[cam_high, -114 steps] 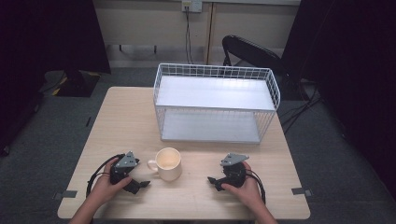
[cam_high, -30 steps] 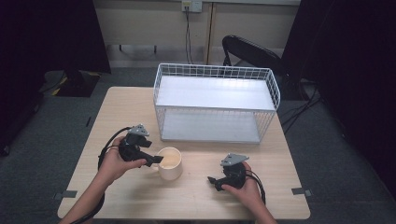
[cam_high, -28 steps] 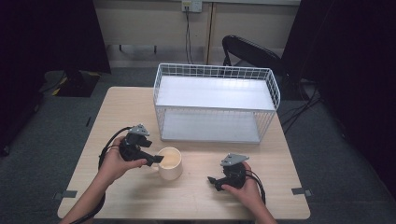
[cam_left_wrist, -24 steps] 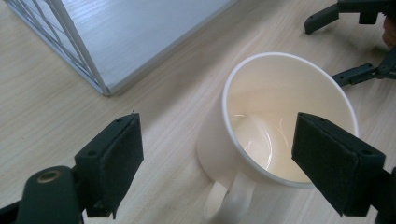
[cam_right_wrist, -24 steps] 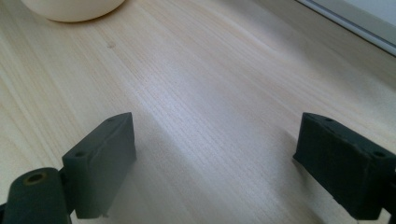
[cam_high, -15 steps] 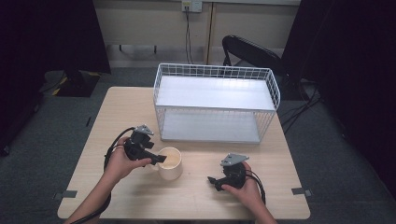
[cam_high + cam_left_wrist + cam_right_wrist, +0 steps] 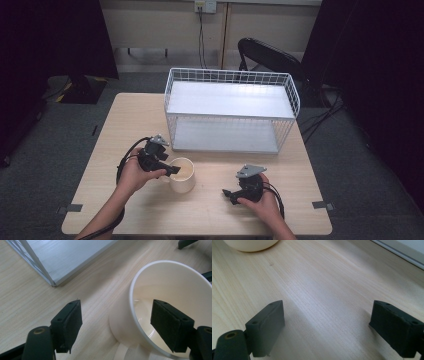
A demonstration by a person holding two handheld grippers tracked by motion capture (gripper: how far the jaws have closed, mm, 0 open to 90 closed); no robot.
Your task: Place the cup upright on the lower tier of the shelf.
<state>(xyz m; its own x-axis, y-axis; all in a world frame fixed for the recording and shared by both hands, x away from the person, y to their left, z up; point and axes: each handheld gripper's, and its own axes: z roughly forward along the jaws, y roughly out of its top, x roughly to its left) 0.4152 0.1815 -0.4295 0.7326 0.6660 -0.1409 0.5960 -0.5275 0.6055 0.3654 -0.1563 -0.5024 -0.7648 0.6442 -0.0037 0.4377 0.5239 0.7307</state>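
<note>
A cream mug (image 7: 183, 176) stands on the wooden table (image 7: 125, 125), in front of the white wire rack. My left gripper (image 7: 172, 168) hangs over the mug's left rim. In the left gripper view the mug (image 7: 175, 282) has its wall between the jaws of the left gripper (image 7: 116, 312): one pad is outside and the other inside. The jaws have just been closing, but a gap still shows between the pads and the wall. My right gripper (image 7: 227, 194) rests open on the table right of the mug. Bare wood lies between its jaws (image 7: 327, 315), and the mug's base (image 7: 249, 245) shows far off.
A white wire rack (image 7: 230, 107) with two shelves stands at the back middle of the table, and its lower corner (image 7: 52, 282) is close to the left gripper. A black chair (image 7: 270, 55) stands behind the table. Cables trail from both grippers.
The left gripper rose from the table left of the mug and moved right over its rim. Its jaws have narrowed around the mug's wall. The right gripper has stayed still.
</note>
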